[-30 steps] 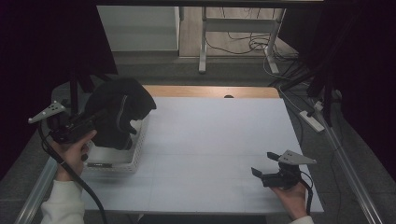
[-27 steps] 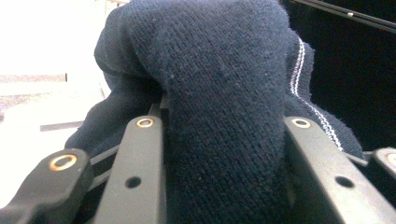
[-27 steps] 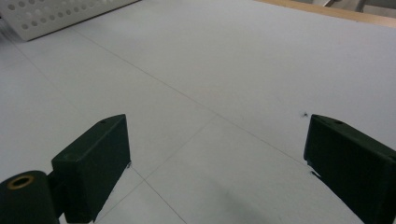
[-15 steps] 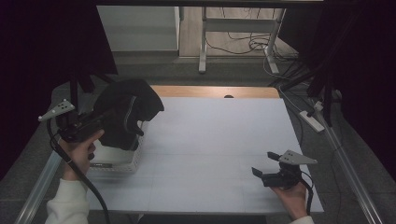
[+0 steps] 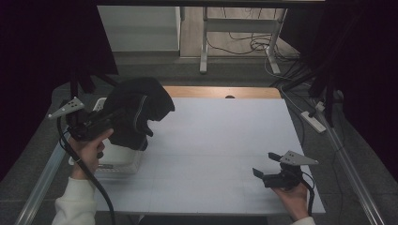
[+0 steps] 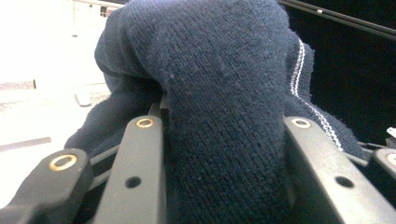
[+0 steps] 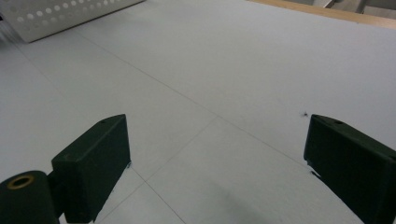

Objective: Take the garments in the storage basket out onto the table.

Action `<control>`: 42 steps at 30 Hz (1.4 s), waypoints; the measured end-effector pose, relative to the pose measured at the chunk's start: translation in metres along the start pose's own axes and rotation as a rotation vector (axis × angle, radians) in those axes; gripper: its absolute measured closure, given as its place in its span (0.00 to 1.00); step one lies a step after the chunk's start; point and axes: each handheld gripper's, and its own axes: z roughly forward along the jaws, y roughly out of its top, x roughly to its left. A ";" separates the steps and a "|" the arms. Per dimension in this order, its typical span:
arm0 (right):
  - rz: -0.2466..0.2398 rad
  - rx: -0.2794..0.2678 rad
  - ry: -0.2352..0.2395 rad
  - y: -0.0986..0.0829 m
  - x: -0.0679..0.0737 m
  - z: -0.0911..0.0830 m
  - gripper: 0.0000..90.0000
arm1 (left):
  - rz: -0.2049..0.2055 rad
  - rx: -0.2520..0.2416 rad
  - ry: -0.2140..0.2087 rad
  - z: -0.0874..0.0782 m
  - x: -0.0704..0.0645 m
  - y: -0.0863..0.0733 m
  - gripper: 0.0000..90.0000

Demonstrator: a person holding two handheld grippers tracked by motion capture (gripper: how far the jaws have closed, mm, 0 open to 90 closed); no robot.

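Note:
A dark navy knitted garment [image 5: 138, 105] hangs bunched above a white perforated basket [image 5: 119, 161] at the table's left edge. My left gripper [image 5: 115, 121] is shut on the garment, and in the left gripper view the thick knit [image 6: 224, 93] is pinched between both jaws of the left gripper [image 6: 224, 140]. Near the front right corner of the white table [image 5: 220, 140] my right gripper [image 5: 265, 164] is held low and open. The right gripper [image 7: 217, 154] has only bare tabletop between its fingers, with the basket's wall [image 7: 60, 11] far off.
A wooden strip [image 5: 220, 92] runs along the table's far edge. A power strip [image 5: 312, 121] and cables lie on the floor to the right. A metal rail [image 5: 42, 183] borders the left side. Desk legs [image 5: 204, 42] stand beyond the table.
My left gripper has carried the garment a little to the right, over the basket and toward the table's middle. The right gripper has stayed still and open.

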 end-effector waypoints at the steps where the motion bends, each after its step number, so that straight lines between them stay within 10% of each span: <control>1: 0.000 0.001 0.000 0.000 0.000 0.000 0.07 | 0.000 0.000 -0.001 0.001 -0.001 0.000 0.72; 42: 0.017 -0.010 0.005 -0.001 -0.003 0.002 0.07 | 0.043 0.058 -0.138 0.060 -0.039 0.002 0.72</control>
